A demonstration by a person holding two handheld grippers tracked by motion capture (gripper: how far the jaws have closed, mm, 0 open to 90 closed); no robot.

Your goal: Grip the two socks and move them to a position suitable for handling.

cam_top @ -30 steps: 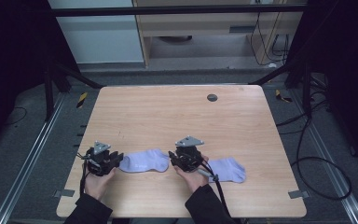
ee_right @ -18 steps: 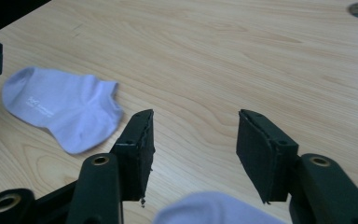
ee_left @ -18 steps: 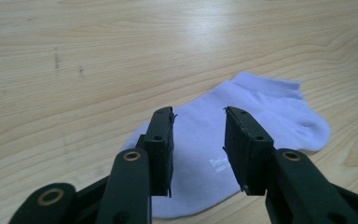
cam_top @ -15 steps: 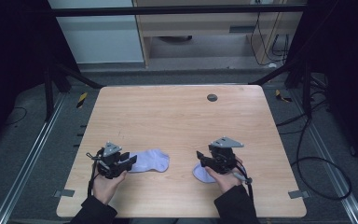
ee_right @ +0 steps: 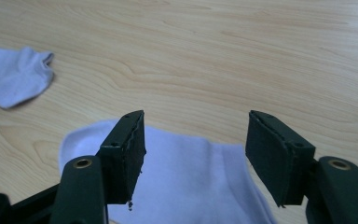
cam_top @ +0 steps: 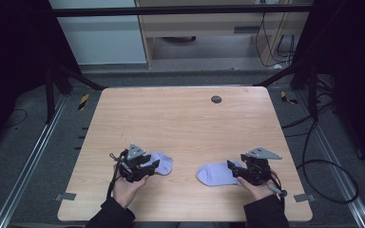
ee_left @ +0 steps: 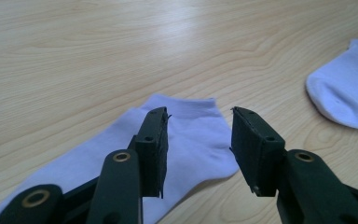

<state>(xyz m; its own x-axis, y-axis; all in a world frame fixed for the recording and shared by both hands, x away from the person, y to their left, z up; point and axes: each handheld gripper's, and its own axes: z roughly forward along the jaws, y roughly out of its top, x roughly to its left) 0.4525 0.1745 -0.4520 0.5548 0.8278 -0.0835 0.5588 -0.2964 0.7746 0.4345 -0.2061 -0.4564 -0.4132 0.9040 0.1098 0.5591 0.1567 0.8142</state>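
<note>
The table (cam_top: 185,123) is a pale wood-grain board with rounded corners and a small dark round plug (cam_top: 216,99) near its far edge. Two short ankle socks of soft, light lavender knit lie flat on it near the person's side, well apart from each other. The left sock (cam_top: 160,163) lies with its cuff end away from the left gripper (cam_top: 148,167); in the left gripper view its straight cuff edge and smooth, faintly ribbed cloth show between and beyond the jaws. The right sock (cam_top: 217,173) lies with its rounded toe pointing toward the table's middle, its other end under the right gripper (cam_top: 236,171).

Both grippers are matte black plastic with brass-coloured rivets and flat, rough-edged rubber pads, each topped by a grey three-cornered plate. The jaws of both have just been opening and now stand released: each pair is spread above its sock, the cloth lying loose on the wood beneath and not pinched.
</note>
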